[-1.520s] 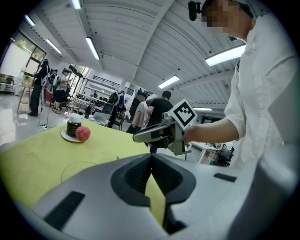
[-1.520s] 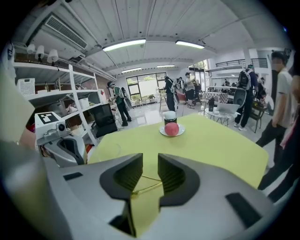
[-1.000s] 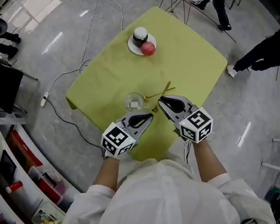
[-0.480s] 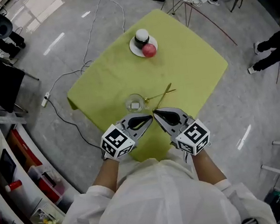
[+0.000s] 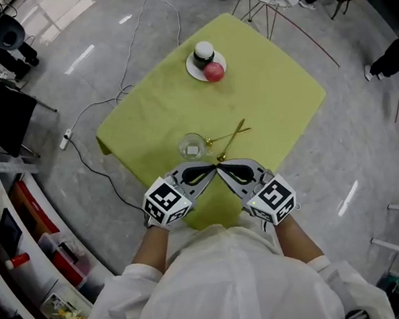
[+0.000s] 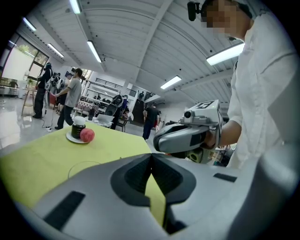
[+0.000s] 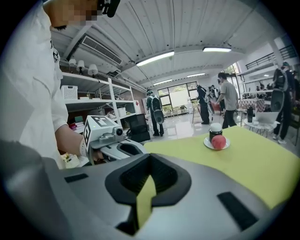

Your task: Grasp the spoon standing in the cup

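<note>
A clear glass cup [image 5: 192, 146] stands on the yellow-green table [image 5: 268, 73], near its front corner. Two thin gold utensils [image 5: 230, 137], one of them a spoon, lie crossed on the cloth just right of the cup; nothing stands inside it. My left gripper [image 5: 212, 169] and right gripper [image 5: 220, 168] hover at the table's front edge, below the cup, with their tips almost touching each other. Both are shut and hold nothing. In the left gripper view its jaws [image 6: 151, 158] meet in a seam, as the right gripper's [image 7: 150, 158] do in its own view.
A white plate [image 5: 194, 66] at the table's far side carries a dark jar with a white lid [image 5: 203, 51] and a red apple [image 5: 214, 71]. Cables trail across the grey floor at left. Shelving runs along the left edge. People stand around a small table beyond.
My right gripper has closed its jaws and swung left until its tip meets the left gripper's tip. The left gripper has stayed put. People in the background have walked on.
</note>
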The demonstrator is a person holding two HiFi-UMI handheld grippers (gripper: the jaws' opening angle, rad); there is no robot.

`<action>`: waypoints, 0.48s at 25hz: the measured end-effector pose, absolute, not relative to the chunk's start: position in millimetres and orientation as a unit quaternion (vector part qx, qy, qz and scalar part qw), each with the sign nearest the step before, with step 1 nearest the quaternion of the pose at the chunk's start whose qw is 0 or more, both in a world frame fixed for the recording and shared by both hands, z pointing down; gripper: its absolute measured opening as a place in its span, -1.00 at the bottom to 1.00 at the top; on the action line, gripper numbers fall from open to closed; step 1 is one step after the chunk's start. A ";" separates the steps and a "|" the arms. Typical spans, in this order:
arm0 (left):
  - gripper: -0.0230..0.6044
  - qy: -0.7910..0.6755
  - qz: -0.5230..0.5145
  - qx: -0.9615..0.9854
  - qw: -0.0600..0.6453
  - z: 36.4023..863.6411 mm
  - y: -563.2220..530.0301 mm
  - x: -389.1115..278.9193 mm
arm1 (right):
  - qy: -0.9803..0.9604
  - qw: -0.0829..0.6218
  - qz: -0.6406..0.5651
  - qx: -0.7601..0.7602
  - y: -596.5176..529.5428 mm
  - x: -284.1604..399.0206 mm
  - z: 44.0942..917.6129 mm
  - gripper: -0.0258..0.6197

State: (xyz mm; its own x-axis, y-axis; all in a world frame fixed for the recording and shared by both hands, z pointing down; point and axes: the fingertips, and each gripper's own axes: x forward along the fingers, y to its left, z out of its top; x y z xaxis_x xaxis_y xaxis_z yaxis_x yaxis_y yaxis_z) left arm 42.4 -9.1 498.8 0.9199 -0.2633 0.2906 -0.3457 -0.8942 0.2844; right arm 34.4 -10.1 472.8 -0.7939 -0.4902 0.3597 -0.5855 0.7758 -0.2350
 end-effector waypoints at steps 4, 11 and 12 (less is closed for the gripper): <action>-0.91 -0.162 0.123 0.965 0.168 499.3 -7.2 41.8 | -0.933 0.143 0.169 0.284 -8.8 33.5 473.2 -0.91; -0.91 -0.172 0.121 0.963 0.170 500.9 -3.7 41.0 | -0.934 0.150 0.167 0.278 -5.0 34.7 476.0 -0.91; -0.91 -0.173 0.120 0.963 0.171 501.0 -3.6 41.4 | -0.934 0.150 0.167 0.277 -4.9 35.1 475.9 -0.91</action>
State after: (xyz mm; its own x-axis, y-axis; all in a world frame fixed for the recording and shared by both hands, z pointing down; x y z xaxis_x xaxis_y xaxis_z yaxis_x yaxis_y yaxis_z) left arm 41.4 -3.6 501.0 0.9113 -0.2922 0.2901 -0.3741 -0.8819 0.2867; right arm 35.1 -4.9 475.9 -0.8017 -0.4676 0.3723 -0.5675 0.7910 -0.2286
